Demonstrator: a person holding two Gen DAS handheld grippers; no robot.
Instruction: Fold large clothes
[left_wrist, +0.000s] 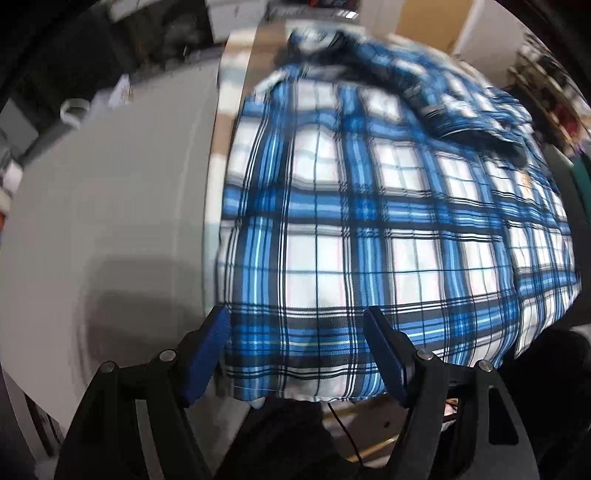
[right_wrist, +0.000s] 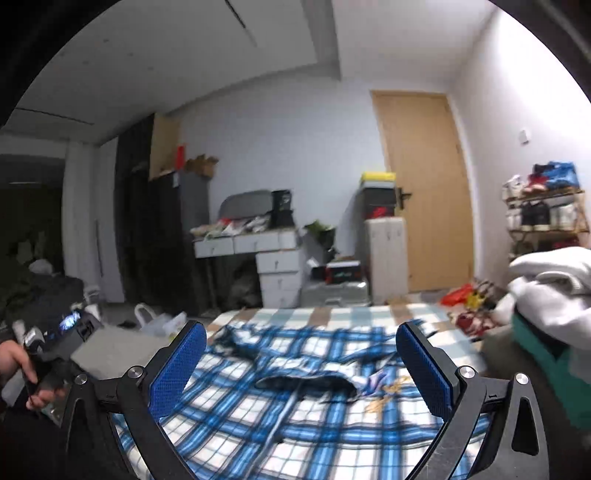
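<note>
no legible writing; small gold mark on plaid shirt (right_wrist: 384, 397) too blurred to read. plaid shirt lies flat on bench (left_wrist: 110, 206), blue, white, black check. left gripper (left_wrist: 295, 321) points steeply down over near hem; fingers (left_wrist: 207, 354) spread, hem between them, not pinched. right gripper (right_wrist: 301, 341) points level above shirt; fingers spread wide, nothing held. person's hand (right_wrist: 16, 363) at left edge. white clothes pile (right_wrist: 554, 291) at right.
</note>
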